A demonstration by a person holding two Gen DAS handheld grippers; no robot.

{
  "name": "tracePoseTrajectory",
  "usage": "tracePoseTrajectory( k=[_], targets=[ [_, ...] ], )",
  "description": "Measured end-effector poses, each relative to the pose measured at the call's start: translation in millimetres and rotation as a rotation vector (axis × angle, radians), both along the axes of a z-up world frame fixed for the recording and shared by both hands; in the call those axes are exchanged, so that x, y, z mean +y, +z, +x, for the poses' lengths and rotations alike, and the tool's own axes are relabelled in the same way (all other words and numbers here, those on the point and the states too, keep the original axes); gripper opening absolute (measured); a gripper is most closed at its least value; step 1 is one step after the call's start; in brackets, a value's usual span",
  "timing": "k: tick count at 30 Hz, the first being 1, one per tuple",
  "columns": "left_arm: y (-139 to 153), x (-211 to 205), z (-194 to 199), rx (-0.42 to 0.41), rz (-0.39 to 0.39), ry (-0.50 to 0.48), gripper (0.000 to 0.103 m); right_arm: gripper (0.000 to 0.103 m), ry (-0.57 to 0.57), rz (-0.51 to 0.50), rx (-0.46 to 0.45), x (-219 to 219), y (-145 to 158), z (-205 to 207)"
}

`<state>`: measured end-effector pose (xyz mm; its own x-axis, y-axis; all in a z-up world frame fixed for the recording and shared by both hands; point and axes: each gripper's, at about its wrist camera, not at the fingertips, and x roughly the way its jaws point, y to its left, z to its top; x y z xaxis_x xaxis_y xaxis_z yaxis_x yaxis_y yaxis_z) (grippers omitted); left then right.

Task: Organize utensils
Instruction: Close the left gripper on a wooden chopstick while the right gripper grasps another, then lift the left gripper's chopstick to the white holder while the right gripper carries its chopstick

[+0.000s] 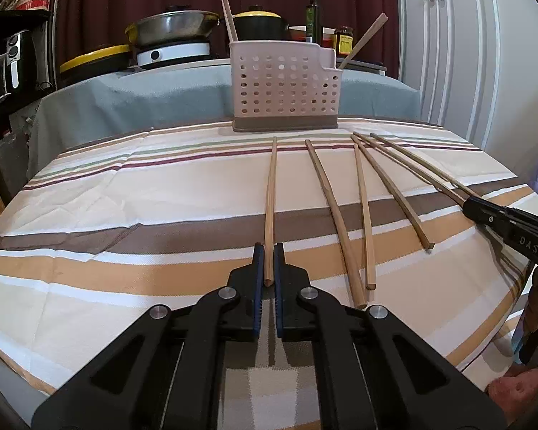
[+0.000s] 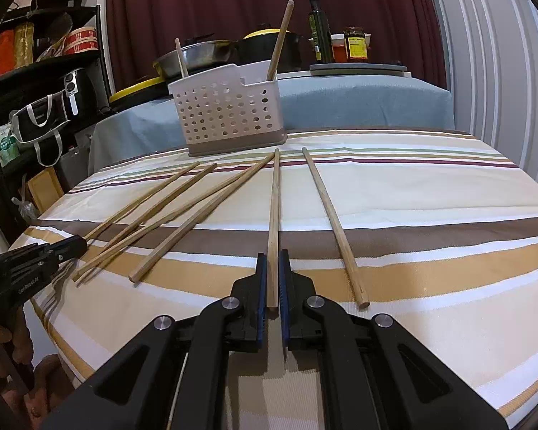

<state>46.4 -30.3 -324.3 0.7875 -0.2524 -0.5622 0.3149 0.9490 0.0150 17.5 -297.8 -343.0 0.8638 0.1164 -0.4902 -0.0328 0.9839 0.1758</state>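
— So, what was each tool doing?
— Left tool (image 1: pixel 269 263) straddled a thin wooden chopstick (image 1: pixel 270 200), right tool (image 2: pixel 273 268) another (image 2: pixel 274 215), jaws narrowly apart; both sticks lay on the striped cloth (image 2: pixel 430 215) before a perforated plastic caddy (image 1: pixel 283 89).
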Motion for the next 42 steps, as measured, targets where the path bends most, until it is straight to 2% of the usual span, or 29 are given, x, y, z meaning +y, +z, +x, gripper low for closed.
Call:
tracePoseTrajectory(
  k=[7,17,28,35,42],
  targets=[
    [20.5,3.5,-5.1,-0.053,-0.006,0.021,0.006,0.007,-0.015,-0.027,-0.047,0.8,18.1,-6.1],
    [69.8,7.8,-10.3,-0.159,-0.029,0.058,0.006,0.007,-0.03,-0.066,-0.143,3.6,64.6,-11.8],
    [122.7,16.4,-7.1,-0.232,-0.061,0.087,0.006,0.007,-0.035,-0.066,-0.238,2.0,113.0,-9.8],
    [147.4,23.6,12.6,-0.237,-0.081,0.102,0.006,0.007,-0.043,-0.061,-0.26,-1.0,132.9,5.9],
    [160.3,23.5,40.7,-0.244,-0.082,0.101,0.006,0.007,-0.031,-0.076,-0.268,3.5,148.9,33.8]
  ],
)
